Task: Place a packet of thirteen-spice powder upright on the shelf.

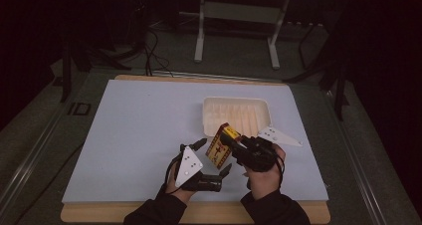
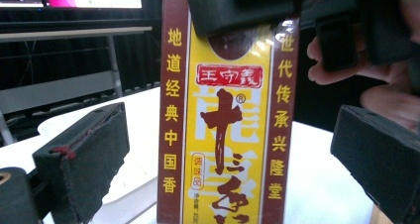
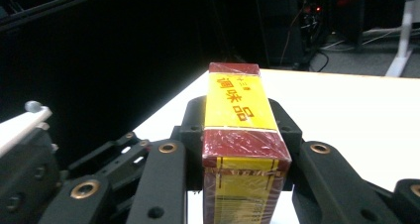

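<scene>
Nearest the person, the left gripper stands with its jaws wide apart, the box between them but touched by neither pad. The right gripper is clamped on the box and holds it upright above the table, just in front of the white tray. The step in hand looks like a handover or a carry to the tray; to do it well, the right gripper should keep its squeeze steady and the box level, while the left backs straight away without brushing the carton's sides. The left gripper view shows the box's printed front and the clear gap to each pad. The right gripper view shows instead the narrow red and yellow top seated between the jaws. The high view alone places the tray beyond.
</scene>
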A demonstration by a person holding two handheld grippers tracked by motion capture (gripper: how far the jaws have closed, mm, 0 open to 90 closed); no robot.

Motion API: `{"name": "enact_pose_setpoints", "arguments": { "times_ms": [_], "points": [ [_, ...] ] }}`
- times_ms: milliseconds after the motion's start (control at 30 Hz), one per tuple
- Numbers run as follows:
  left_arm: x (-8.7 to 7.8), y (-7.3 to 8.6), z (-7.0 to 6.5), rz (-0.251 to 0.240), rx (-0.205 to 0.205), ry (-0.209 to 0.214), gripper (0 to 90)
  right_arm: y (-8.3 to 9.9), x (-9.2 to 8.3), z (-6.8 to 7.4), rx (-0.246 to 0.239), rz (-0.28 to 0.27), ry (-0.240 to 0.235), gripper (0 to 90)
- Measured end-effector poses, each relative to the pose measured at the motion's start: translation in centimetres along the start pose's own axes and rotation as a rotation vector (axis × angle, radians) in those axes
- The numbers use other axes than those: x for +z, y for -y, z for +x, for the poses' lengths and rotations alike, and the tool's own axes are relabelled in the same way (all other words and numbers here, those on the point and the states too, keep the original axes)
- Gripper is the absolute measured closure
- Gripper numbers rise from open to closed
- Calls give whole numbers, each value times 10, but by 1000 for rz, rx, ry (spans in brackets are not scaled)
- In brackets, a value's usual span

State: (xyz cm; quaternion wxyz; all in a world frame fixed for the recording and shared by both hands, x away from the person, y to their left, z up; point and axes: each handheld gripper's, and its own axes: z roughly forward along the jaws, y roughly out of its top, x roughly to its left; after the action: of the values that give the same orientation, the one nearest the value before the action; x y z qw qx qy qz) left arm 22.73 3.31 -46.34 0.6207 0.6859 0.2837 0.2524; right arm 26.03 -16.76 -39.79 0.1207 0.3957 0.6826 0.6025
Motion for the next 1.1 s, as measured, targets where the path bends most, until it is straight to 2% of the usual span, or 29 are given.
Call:
{"name": "enact_pose_setpoints", "arguments": {
  "times_ms": [200,367,467,567,800,833,967,1000,1100],
  "points": [
    [-10,-5,6,31,-19,-4,17,-6,-1,-2,-46,-27,53,679],
    [-21,3,17,71,-64,-24,18,-21,-4,-8,-81,-65,91,679],
    [-26,8,19,88,-80,-42,18,-29,-5,-11,-106,-84,121,679],
    [-30,14,18,93,-92,-42,18,-36,-5,-15,-128,-98,154,678],
    [-31,18,14,92,-73,-54,18,-54,-2,-30,-180,-140,237,679],
    [-31,18,14,92,-73,-54,18,-54,-2,-30,-180,-140,237,679],
    [-29,22,15,107,-77,-64,18,-63,5,-46,-195,-160,326,679],
    [-29,23,15,108,-81,-69,18,-63,5,-46,-195,-160,326,679],
    [-29,24,16,110,-83,-75,18,-65,11,-54,-202,-174,376,679]
  ]
}}
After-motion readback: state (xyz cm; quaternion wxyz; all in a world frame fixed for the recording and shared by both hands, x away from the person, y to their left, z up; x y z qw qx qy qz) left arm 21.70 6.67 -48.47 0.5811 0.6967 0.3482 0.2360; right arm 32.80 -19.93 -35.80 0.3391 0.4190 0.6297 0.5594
